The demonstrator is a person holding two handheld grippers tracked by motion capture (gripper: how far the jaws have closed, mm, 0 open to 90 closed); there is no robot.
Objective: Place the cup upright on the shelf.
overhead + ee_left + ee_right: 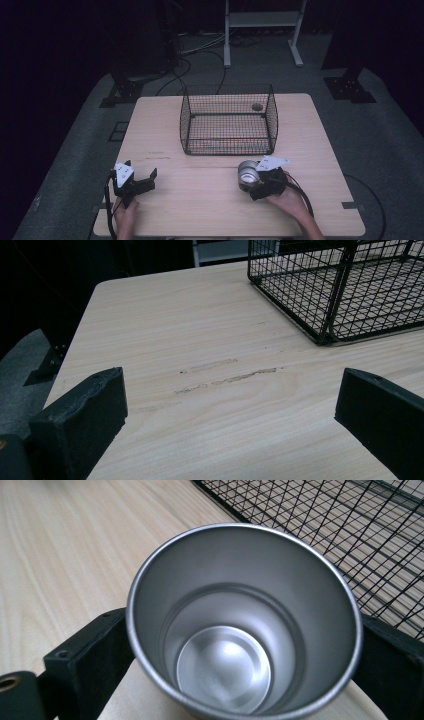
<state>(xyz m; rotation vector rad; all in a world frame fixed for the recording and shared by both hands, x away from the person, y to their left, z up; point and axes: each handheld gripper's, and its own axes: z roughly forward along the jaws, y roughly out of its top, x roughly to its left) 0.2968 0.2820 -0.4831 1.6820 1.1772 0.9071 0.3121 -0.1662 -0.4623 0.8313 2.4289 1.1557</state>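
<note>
My right tool [256, 184] is closed around a shiny round steel cup [247, 173], one black jaw pressed against each side of its wall. In the right gripper view the cup [245, 625] sits upright between those jaws with its open mouth facing up at me, its inside bare down to the round bottom. The cup stands on the pale wooden worktop [200, 195], at the front of my right tool and just ahead of my right hand [289, 200].

Beyond the cup, a little farther from me, stands a black wire mesh basket [228, 120], close to the cup but not touching it.

My left tool [142, 181] rests on the worktop well to the left of the cup, its jaws spread wide with nothing but bare wood [220, 390] between them. The basket's corner [325, 335] lies ahead and to the right of this tool.
</note>
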